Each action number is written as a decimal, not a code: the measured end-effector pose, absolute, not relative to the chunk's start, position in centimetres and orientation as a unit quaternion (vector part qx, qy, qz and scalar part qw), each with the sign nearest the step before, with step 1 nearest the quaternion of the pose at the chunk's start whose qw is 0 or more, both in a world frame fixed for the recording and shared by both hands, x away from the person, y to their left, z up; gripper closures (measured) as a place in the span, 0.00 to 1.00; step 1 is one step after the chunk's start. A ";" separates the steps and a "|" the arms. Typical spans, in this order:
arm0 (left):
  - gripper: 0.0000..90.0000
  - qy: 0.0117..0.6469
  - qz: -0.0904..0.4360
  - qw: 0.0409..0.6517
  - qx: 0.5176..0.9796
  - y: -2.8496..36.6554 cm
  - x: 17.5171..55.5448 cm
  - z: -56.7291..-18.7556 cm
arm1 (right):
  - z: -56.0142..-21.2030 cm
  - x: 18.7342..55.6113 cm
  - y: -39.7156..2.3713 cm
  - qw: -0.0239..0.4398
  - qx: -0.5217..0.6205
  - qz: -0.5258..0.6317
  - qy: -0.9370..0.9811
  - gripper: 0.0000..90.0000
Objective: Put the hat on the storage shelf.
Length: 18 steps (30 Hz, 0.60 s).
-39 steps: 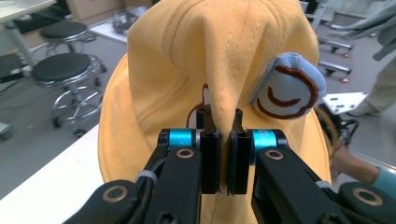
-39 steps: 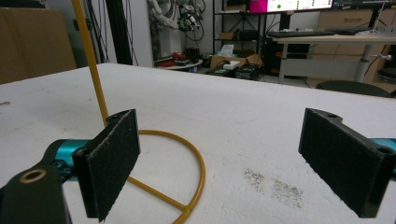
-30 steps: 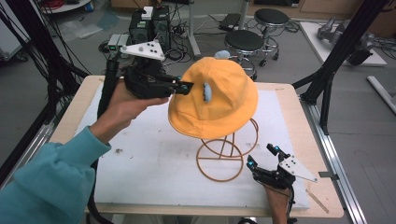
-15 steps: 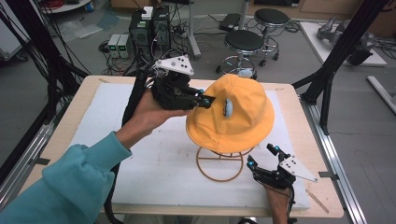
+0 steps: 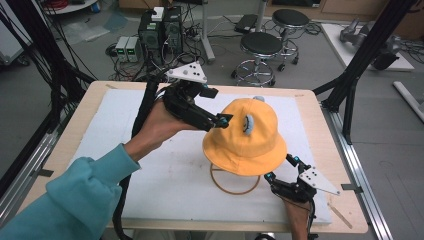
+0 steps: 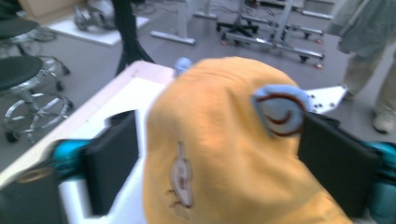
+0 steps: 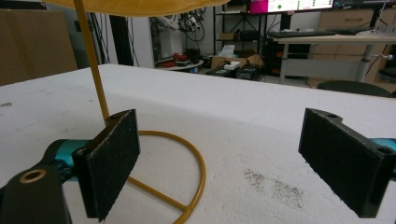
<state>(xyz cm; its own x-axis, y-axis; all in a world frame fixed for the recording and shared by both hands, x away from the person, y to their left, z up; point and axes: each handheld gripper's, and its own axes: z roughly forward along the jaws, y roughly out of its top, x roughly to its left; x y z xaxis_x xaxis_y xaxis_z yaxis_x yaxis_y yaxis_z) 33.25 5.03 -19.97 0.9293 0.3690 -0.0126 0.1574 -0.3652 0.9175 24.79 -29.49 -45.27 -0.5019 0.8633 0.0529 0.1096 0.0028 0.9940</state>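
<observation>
The left gripper [image 5: 223, 120] is up off the table, held in the person's left hand [image 5: 157, 127]. Its tips are right at the side of the yellow hat [image 5: 247, 137]. In the left gripper view its two black jaws stand wide apart, with the hat [image 6: 224, 154] between them, and I cannot tell if they touch the cloth. A little blue patch with a red curl [image 6: 280, 109] sits on the hat just beside one jaw.

The right gripper [image 5: 281, 169] is low, near the front right corner of the table, held in the right hand [image 5: 296, 215]. Its jaws are wide apart too, and nothing is between them. They point at the round foot of the gold wire stand [image 7: 187, 179].

The hat sits on top of that stand [image 5: 235, 185], in the middle of the white foam mat [image 5: 165, 175], a bit to the right. From the right gripper view you can see the thin gold pole going up to the hat's brim [image 7: 135, 5].

The mat lies on a wooden table [image 5: 327, 130]. Behind the table are two round stools [image 5: 262, 47] and some boxes with wires on the grey floor.
</observation>
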 end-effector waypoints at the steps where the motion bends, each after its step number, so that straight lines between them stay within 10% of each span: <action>1: 0.12 0.157 0.096 0.543 0.820 5.2 33.3 -20.0 | -45.3 24.8 -29.5 0.318 0.385 0.593 0.632 0.13; 18: 0.08 0.176 0.148 0.554 0.800 13.7 32.4 -24.5 | -45.3 24.8 -29.5 0.319 0.385 0.590 0.634 0.13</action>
<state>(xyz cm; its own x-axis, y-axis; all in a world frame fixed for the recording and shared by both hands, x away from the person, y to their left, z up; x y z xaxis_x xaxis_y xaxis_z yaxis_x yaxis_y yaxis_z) 32.36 13.68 -24.53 0.8942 0.4458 0.0420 0.1173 -0.3237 0.9389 24.82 -29.49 -45.27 -0.4992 0.8650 0.0497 0.1118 0.0075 0.9937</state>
